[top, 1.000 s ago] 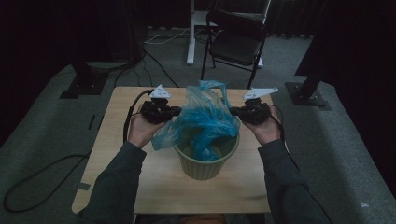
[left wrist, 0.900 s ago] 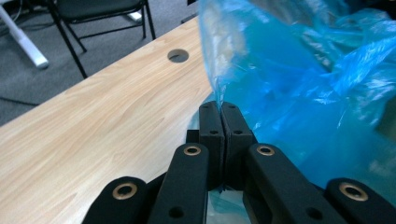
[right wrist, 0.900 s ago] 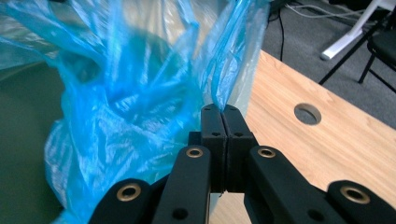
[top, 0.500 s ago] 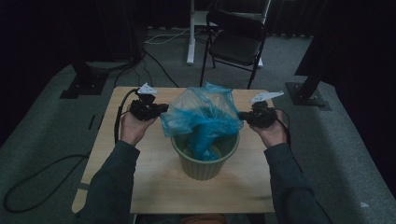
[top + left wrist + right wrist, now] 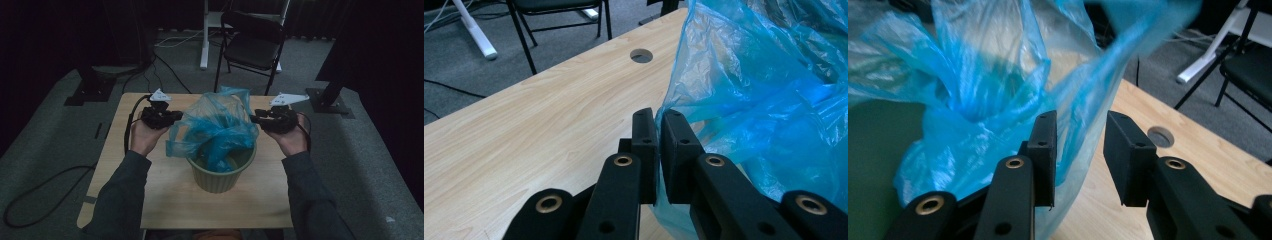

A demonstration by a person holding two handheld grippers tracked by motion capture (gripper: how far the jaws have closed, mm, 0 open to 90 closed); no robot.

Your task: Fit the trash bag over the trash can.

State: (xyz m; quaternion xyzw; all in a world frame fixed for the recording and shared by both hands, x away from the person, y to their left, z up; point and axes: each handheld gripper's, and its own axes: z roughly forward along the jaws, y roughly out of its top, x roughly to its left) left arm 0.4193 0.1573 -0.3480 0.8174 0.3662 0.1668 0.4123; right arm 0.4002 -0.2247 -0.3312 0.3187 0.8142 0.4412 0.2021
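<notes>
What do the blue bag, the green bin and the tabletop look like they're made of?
Blue bag: thin, glossy, see-through plastic film, judging by its crinkles and shine. Green bin: probably matte moulded plastic with ribbed walls, though the dim light leaves that open. Tabletop: pale wood-grain surface, likely laminate, with a round cable hole.

One camera sits high above the person's side and looks forward and down on the whole wooden table point(image 5: 165, 200). Two more ride on the grippers, very close, each looking inward. All three see the blue plastic bag point(image 5: 220, 125) point(image 5: 764, 100) point(image 5: 973, 100).
</notes>
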